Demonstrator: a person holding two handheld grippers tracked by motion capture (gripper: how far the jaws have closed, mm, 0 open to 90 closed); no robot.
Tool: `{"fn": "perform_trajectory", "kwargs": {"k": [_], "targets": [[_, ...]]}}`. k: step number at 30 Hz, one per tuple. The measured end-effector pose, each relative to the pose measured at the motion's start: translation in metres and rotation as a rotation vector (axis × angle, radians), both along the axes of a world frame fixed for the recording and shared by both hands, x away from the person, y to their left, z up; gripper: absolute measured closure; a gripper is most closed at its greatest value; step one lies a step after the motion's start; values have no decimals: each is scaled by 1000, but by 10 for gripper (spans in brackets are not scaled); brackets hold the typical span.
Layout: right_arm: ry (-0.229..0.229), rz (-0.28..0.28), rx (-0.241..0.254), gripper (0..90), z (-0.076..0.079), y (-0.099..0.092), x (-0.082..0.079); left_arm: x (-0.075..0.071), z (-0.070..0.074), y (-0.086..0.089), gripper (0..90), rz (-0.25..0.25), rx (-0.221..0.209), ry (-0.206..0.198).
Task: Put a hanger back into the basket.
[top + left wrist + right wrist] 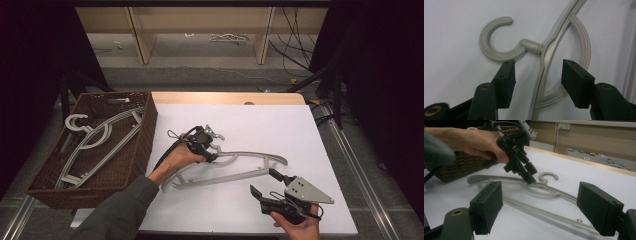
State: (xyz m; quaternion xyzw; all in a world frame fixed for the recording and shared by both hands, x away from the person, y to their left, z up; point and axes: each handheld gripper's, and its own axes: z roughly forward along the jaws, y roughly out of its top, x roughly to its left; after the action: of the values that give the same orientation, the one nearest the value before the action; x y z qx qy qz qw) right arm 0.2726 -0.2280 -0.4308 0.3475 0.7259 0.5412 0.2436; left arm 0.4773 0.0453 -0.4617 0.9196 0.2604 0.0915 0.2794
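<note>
1. Here, the left gripper [214, 150] is seen lowered over the neck of a grey hanger [235, 170], its fingers [505, 75] about half apart with the hanger's shoulder bar between them, just below the hook [495, 40]; the pads are not seen pressing on it.
2. In the right gripper view, the left gripper's fingertips are seen down at the hanger, at or just above it beside the hook.
3. The hanger is laid flat on the white surface [280, 125], its hook toward the far side and its long bars stretched toward the right gripper.
4. The right gripper [265, 187] is held near the front edge of the surface, its fingers [487, 205] spread wide with nothing between them; it is pointed at the hanger's near end but kept apart from it.
5. A brown wicker basket [145, 140] is set at the left edge of the surface, just beside the left hand [177, 160].
6. More grey hangers [97, 137] are piled inside the basket.
</note>
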Motion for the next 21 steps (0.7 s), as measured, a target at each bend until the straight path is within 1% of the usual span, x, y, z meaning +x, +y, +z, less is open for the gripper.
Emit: {"fn": "perform_trajectory", "kwargs": {"k": [2, 4, 5, 6, 7, 9, 12, 13, 15, 16, 17, 18, 20, 21], "targets": [[0, 1, -1, 219, 0, 0, 0, 2, -1, 1, 486, 8, -4, -2], [1, 0, 1, 219, 0, 0, 0, 2, -2, 1, 500, 8, 0, -2], [0, 0, 2, 219, 0, 0, 0, 3, -2, 1, 519, 6, -1, 0], [-9, 3, 22, 219, 0, 1, 1, 3, -3, 1, 526, 6, 1, 3], [-9, -4, 11, 219, 0, 0, 1, 3, -3, 1, 532, 8, 1, 6], [-10, -4, 13, 219, 0, 0, 1, 4, -4, 1, 548, 9, -5, 19], [-9, 3, 19, 219, 0, 1, 1, 5, -8, -1, 567, 4, 1, 26], [-9, 3, 19, 219, 0, 1, 1, 5, -9, -2, 568, 1, 9, 29], [-9, -3, 10, 219, 0, 0, 1, 6, -10, -4, 583, -16, 40, 27], [-9, -2, 11, 219, 0, 0, 1, 6, -10, -5, 583, -12, 37, 31], [-9, -2, 11, 219, 0, 0, 1, 8, -9, -5, 587, -33, 55, 26], [-10, -3, 8, 219, 0, 0, 1, 9, -8, -6, 596, -38, 66, 34], [-11, -5, 12, 219, 1, 0, 1, 6, -8, -10, 623, -19, 63, 66], [-12, -6, 12, 219, 1, -1, 1, 7, -8, -10, 634, -28, 69, 62]]}}
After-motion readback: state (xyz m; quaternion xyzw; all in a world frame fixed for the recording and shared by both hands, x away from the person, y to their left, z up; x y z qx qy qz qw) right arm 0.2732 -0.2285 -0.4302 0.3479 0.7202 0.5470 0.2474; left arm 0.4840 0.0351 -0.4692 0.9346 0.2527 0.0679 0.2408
